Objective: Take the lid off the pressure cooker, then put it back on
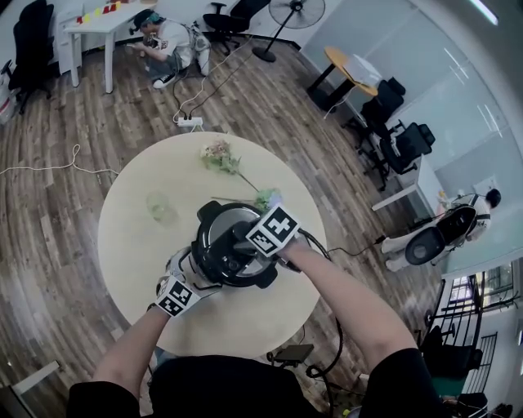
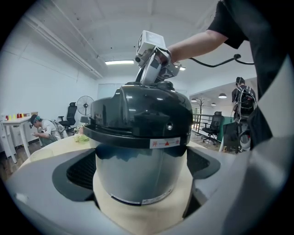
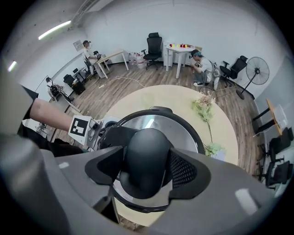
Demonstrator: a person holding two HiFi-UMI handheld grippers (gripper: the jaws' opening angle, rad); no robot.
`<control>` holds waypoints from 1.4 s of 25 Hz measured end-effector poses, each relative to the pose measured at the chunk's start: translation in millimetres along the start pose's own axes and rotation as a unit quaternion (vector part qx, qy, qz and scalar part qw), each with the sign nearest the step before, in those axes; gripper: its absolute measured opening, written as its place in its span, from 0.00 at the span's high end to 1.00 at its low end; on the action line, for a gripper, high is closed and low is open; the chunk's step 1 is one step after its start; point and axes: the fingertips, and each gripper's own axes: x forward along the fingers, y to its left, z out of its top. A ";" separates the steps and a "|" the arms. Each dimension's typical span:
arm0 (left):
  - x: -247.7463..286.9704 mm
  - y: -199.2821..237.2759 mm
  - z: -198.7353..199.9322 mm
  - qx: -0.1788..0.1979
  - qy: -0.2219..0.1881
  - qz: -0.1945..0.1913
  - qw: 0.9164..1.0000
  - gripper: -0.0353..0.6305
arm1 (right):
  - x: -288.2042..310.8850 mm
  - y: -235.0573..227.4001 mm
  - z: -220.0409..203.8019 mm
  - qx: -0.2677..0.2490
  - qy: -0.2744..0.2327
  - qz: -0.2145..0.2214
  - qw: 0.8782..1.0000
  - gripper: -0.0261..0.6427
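A black and steel pressure cooker (image 1: 231,241) stands on a round cream table (image 1: 139,245), its lid (image 3: 151,123) seated on the pot. My right gripper (image 3: 146,170) points steeply down over the lid, and its pads lie against both sides of the black lid handle (image 3: 147,156). In the left gripper view the right gripper (image 2: 154,69) stands on top of the lid (image 2: 142,114). My left gripper (image 2: 140,183) comes in level from the near left, its pads against both sides of the steel pot body (image 2: 138,170).
A spray of flowers (image 1: 221,157) and a clear glass (image 1: 161,208) lie on the far half of the table. Beyond it are a power strip with cables (image 1: 189,122), a crouching person (image 1: 167,45), a white desk (image 1: 98,24), office chairs and a standing fan (image 1: 296,12).
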 end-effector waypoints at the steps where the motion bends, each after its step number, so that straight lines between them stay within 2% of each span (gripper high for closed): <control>1: 0.0 -0.1 0.3 0.000 0.000 0.000 1.000 0.06 | 0.1 -0.2 -0.5 0.001 0.008 -0.001 1.000 0.48; 8: -2.7 2.1 7.4 0.001 0.000 0.002 1.000 0.06 | 1.9 -2.3 -1.0 0.024 0.036 -0.012 0.999 0.50; 17: 1.5 -2.1 -0.6 -0.008 0.001 0.000 1.000 0.06 | 4.2 -6.4 -4.4 0.107 0.069 -0.038 0.991 0.53; 24: 0.4 -1.7 1.6 -0.004 -0.003 0.002 1.000 0.06 | 5.5 -7.4 -5.8 0.138 0.096 -0.048 0.985 0.53; 35: 0.4 -3.2 -1.8 -0.008 -0.001 0.002 1.000 0.06 | 8.5 -11.9 -8.2 0.235 0.104 -0.072 0.964 0.53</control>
